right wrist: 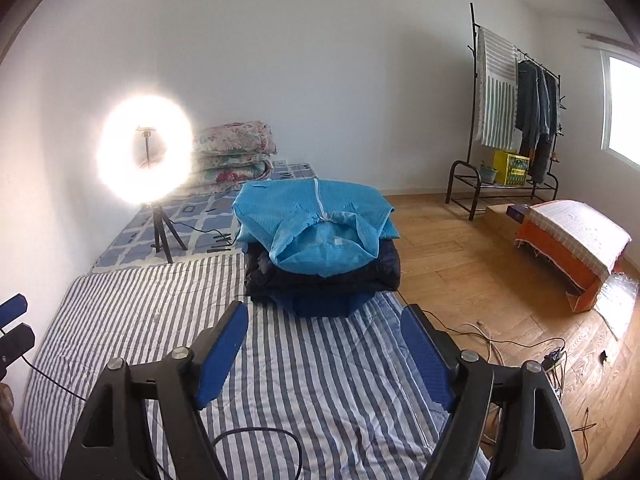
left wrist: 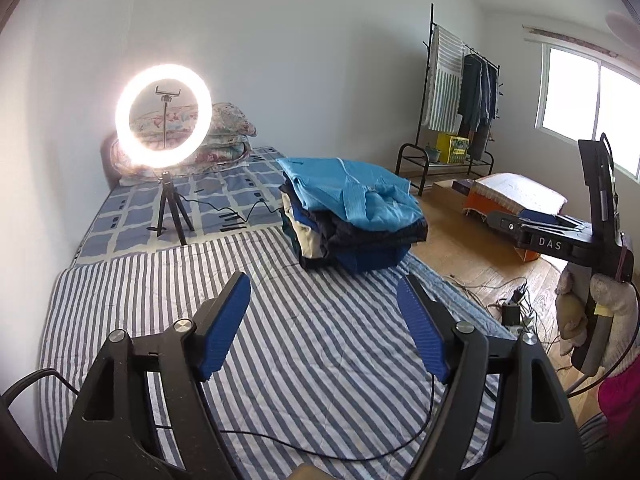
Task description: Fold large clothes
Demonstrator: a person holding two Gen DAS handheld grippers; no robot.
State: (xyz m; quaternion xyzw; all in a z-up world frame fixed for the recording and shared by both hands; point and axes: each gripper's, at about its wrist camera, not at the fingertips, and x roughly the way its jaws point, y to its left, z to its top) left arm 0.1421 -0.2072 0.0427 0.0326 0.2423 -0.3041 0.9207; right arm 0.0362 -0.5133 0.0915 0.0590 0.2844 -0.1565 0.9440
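Observation:
A stack of folded clothes [left wrist: 352,216] rests on the striped bedspread [left wrist: 280,320], with a light blue garment [right wrist: 316,224] on top and dark blue ones under it. My left gripper [left wrist: 324,280] hovers open over the bare striped cloth, short of the stack, nothing between its blue pads [left wrist: 224,320]. My right gripper [right wrist: 324,312] is open too, empty, pointing at the stack from just in front of it. In the left wrist view the right gripper's black body [left wrist: 560,236] shows at the far right edge. The left gripper's blue fingertips [right wrist: 12,312] peek in at the left edge of the right wrist view.
A lit ring light on a tripod [left wrist: 164,120] stands on the checked sheet behind the stack, its cable [left wrist: 240,216] trailing across the bed. Folded floral quilts [right wrist: 236,152] lie by the wall. A clothes rack [right wrist: 516,120], an orange-covered bench [right wrist: 572,240] and floor cables [right wrist: 520,344] stand to the right.

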